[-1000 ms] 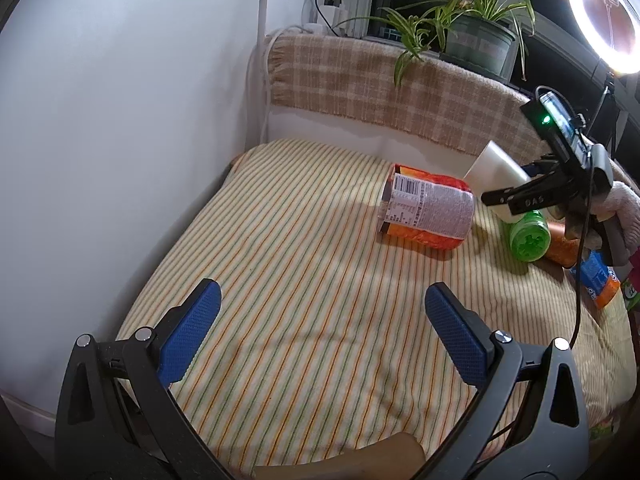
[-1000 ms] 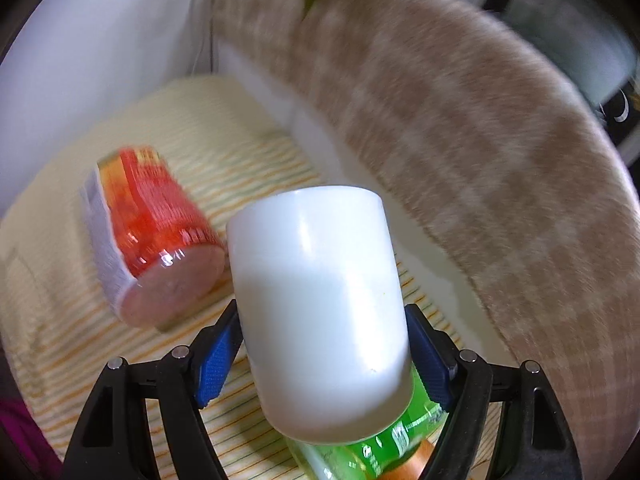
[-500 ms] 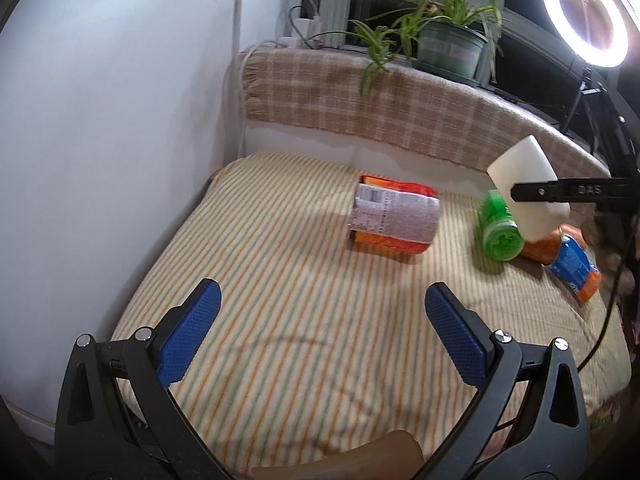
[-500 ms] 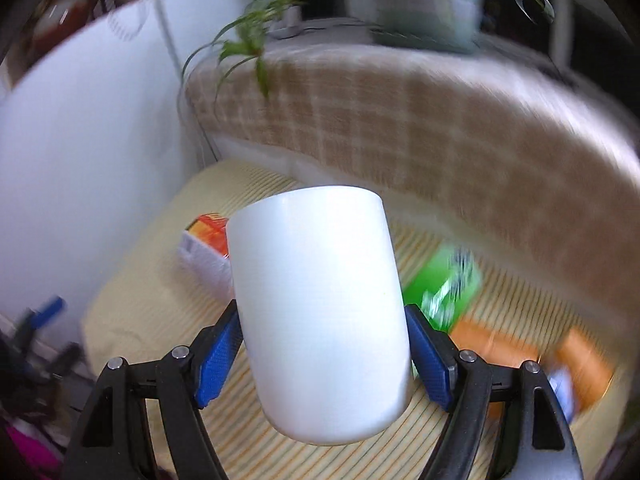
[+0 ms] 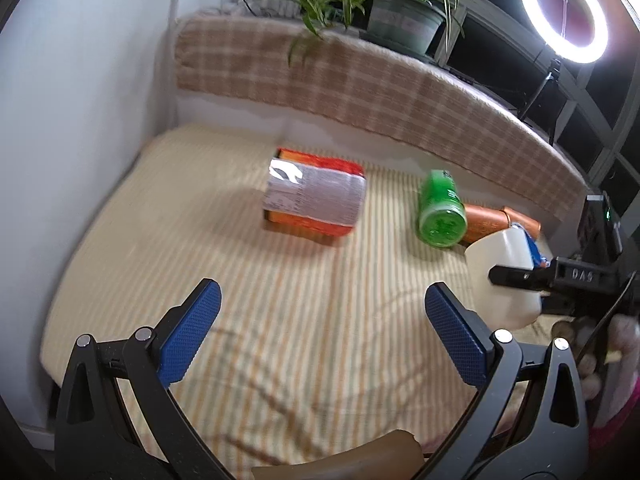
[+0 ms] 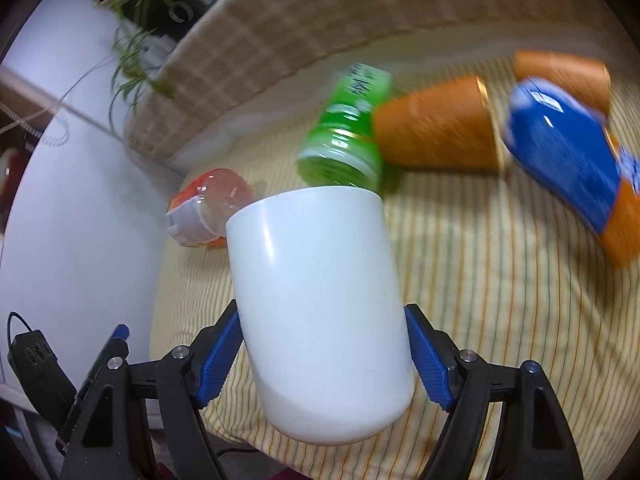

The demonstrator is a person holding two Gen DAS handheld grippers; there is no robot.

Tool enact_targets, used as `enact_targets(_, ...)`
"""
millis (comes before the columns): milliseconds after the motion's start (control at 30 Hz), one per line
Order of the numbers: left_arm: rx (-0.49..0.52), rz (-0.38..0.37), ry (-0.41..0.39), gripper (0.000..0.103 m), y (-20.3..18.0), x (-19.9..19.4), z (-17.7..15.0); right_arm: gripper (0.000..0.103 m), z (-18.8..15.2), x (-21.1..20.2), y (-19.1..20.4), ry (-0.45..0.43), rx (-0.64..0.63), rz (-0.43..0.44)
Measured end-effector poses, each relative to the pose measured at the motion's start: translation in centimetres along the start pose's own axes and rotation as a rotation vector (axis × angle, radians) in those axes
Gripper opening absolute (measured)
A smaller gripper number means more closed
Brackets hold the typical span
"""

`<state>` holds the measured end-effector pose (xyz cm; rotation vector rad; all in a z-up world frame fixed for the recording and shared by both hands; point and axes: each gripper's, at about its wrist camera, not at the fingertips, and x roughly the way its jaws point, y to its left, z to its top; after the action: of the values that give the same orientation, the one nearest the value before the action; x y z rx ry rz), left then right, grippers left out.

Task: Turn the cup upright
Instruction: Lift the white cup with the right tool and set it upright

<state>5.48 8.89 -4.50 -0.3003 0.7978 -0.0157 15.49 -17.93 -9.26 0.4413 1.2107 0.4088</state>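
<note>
Two grippers hang over the yellow striped cloth surface (image 5: pixel 248 320), and only the right one carries anything. The right gripper (image 6: pixel 324 354) is clamped on the plain white plastic cup (image 6: pixel 320 304), its blue pads pressed against opposite sides of the lower wall, so the cup's long axis runs forward, away from the fingers, leaning slightly to their left. In the left wrist view the cup (image 5: pixel 504 276) seems to sit low over the near right edge of the cloth; whether it touches the cloth I cannot tell. Which end is the mouth is not plain either: the rounded end lies nearest the fingers and the flat-edged end points away, so I judge the base to be the near end. The left gripper (image 5: pixel 320 332) is spread wide with nothing between its pads, well to the cup's left. Beyond the cup's far end lie a green plastic bottle (image 6: pixel 344 136), an orange paper cup (image 6: pixel 436 132) and a blue-and-orange packet (image 6: pixel 572 156), all on their sides.
</note>
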Motion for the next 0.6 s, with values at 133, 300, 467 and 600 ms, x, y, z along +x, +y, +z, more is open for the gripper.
enact_targets(133,-0.004,-0.035,0.043,0.103,-0.9,0.9,0.2,0.08,-0.7,-0.2,-1.3,0.006,0.067,0.015)
enact_targets(300,0.011,-0.051,0.071,0.103,-2.1,1.5,0.3,0.08,-1.6,-0.1,-2.6,0.005,0.106,0.017)
enact_targets(467,-0.001,-0.076,0.097,0.103,-2.6,2.2,0.5,0.082,-2.0,-0.1,-3.2,0.016,0.103,0.016)
enact_targets(600,-0.009,-0.098,0.124,0.103,-3.1,2.7,0.6,0.091,-1.9,-0.2,-3.2,0.007,0.088,0.028)
